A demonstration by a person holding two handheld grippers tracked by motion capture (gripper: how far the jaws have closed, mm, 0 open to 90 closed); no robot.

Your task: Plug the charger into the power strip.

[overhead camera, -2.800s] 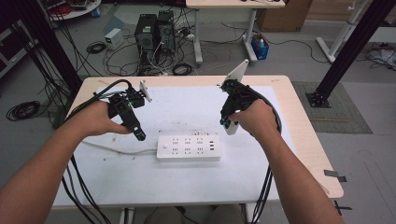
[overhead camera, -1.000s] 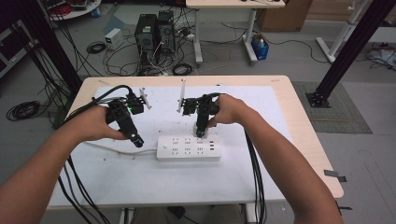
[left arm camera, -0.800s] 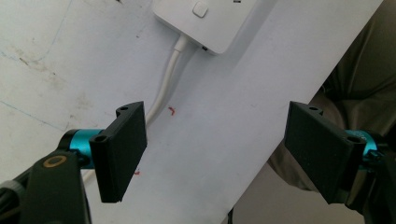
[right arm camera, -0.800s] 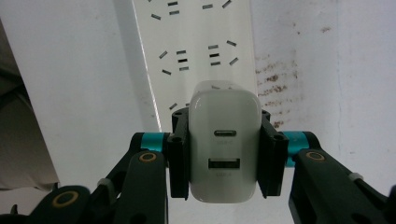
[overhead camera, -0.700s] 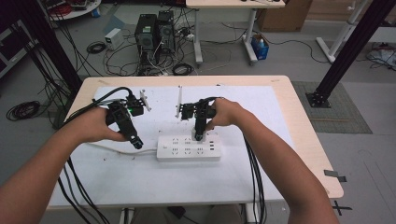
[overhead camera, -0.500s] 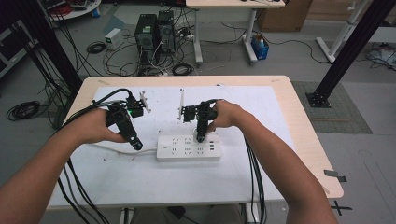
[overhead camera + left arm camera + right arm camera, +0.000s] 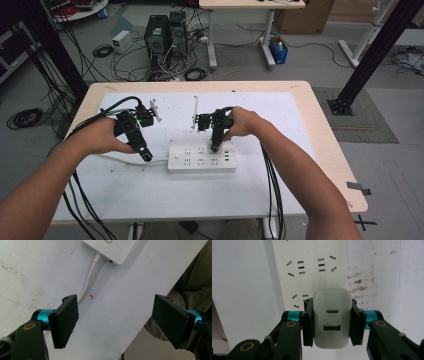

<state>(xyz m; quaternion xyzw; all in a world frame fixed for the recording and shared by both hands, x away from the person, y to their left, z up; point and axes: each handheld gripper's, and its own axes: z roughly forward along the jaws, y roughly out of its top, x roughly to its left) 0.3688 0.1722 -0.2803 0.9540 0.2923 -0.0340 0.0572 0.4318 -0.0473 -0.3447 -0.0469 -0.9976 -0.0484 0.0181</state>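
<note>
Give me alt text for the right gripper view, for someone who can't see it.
A hand-held gripper clamps a white USB charger between its two black jaws, right over a white power strip on a white table. The charger's two ports face the camera; several of the strip's sockets show beyond it.

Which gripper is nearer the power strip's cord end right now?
Left. The left gripper hovers open beside the cord; the right gripper holds a charger over the power strip.
</note>
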